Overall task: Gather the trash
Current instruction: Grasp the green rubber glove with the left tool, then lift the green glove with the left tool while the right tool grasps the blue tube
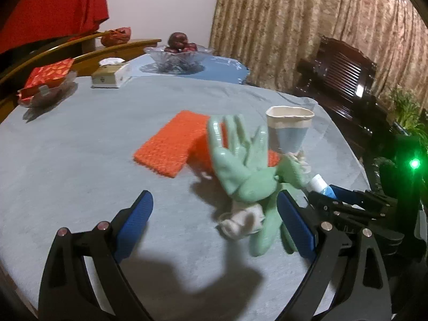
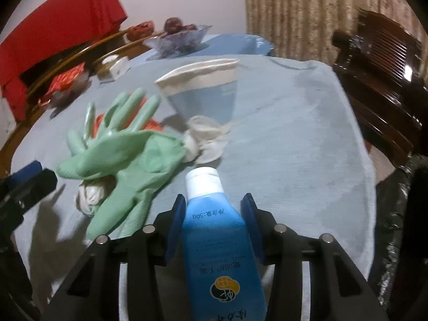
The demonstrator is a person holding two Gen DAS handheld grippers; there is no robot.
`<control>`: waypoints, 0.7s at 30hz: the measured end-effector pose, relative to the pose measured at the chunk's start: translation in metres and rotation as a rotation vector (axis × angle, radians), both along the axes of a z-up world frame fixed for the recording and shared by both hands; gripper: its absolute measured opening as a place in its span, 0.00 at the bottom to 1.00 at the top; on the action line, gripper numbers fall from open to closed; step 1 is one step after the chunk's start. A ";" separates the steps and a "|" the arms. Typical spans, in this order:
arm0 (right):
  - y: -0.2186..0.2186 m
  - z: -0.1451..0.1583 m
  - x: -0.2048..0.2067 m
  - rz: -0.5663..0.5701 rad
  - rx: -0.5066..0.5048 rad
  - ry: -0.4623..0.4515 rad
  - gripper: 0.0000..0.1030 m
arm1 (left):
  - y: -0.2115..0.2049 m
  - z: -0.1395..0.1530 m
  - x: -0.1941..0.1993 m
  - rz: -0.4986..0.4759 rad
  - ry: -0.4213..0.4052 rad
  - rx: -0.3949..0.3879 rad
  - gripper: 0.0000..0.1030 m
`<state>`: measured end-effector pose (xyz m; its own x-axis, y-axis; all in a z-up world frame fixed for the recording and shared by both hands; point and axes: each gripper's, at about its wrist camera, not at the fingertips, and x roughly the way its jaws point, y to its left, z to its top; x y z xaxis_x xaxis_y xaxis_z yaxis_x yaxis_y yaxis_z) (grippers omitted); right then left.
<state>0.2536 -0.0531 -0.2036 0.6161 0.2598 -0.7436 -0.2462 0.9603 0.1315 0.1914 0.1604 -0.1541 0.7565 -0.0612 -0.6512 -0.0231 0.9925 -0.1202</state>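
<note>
The right gripper [image 2: 212, 208] had a blue tube [image 2: 214, 230] with a white cap between its two blue pads. The left pad was right against the tube's side. The right pad [image 2: 250, 214] stood just beside it with a thin gap, so the tube was not squeezed tight. The white cap pointed away from the gripper, toward the middle of the worktop [image 2: 294, 133], which had a pale blue cloth over it.

Just past the cap lay some crumpled white paper [image 2: 206, 141]. Behind the paper stood a paper cup [image 2: 203, 91], blue below and cream at the rim, squashed out of shape. To the left of the tube lay green rubber gloves [image 2: 120, 149], piled on each other with their fingers sticking up. More white paper [image 2: 91, 195] peeked out from under them.

The left gripper [image 1: 214, 214] was spread wide and held nothing. It hung over the cloth, and the gloves lay just ahead of its right pad. Behind the gloves lay an orange knitted cloth [image 1: 165, 147], flat on the worktop.

Far back on the worktop stood a glass bowl [image 1: 179, 56] with dark red fruit, a tissue box [image 1: 109, 75], and a glass dish with red packets [image 1: 48, 80]. A dark wooden chair [image 1: 339, 80] stood at the right, in front of a patterned curtain [image 1: 307, 21].
</note>
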 end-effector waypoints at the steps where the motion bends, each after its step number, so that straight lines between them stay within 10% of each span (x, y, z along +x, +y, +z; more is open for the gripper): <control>1: -0.003 0.000 0.002 -0.009 0.002 0.004 0.43 | -0.002 0.000 0.002 -0.008 0.000 0.001 0.88; 5: -0.015 0.000 0.006 -0.036 0.009 0.009 0.43 | -0.010 -0.004 0.018 -0.029 0.007 -0.003 0.85; 14: -0.019 0.001 0.005 -0.012 0.035 0.004 0.44 | -0.010 -0.019 0.042 -0.083 0.062 -0.081 0.35; 21: -0.027 0.005 -0.007 0.014 0.040 0.005 0.52 | -0.007 -0.014 0.033 -0.084 0.048 -0.092 0.22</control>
